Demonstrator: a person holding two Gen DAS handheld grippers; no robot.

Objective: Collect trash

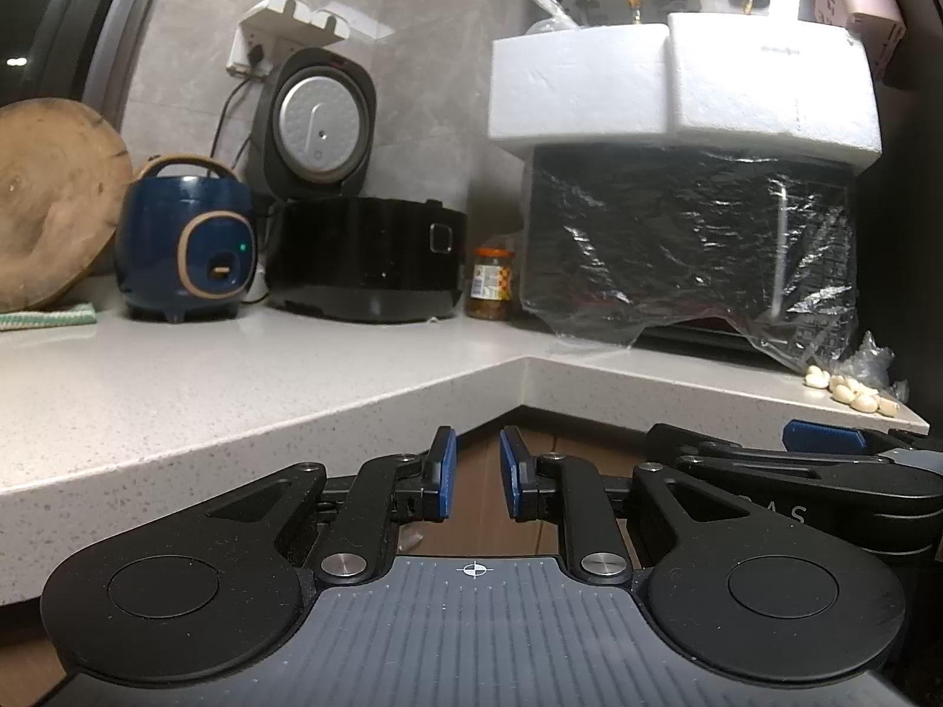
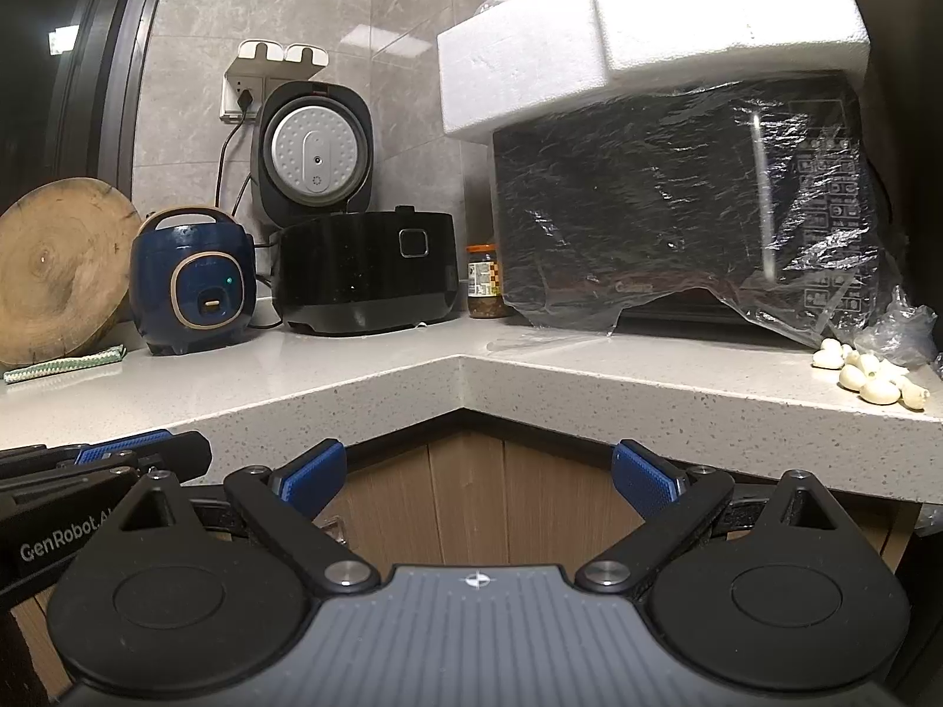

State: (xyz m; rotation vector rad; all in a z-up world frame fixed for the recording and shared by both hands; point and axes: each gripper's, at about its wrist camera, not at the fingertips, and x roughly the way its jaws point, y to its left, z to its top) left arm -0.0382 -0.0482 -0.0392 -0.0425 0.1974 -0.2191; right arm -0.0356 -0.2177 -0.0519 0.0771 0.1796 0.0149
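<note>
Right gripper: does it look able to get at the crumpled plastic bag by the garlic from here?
Probably yes. The right gripper is open and empty, below the counter edge; the plastic bag sits behind the garlic cloves, which it must clear.

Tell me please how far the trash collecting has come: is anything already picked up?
Nothing looks collected yet. Both the left gripper and the right gripper are empty, held below the counter edge, the right one wide open. Possible trash remains: the crumpled plastic bag beside the garlic cloves and the foam blocks on the wrapped oven.
</note>
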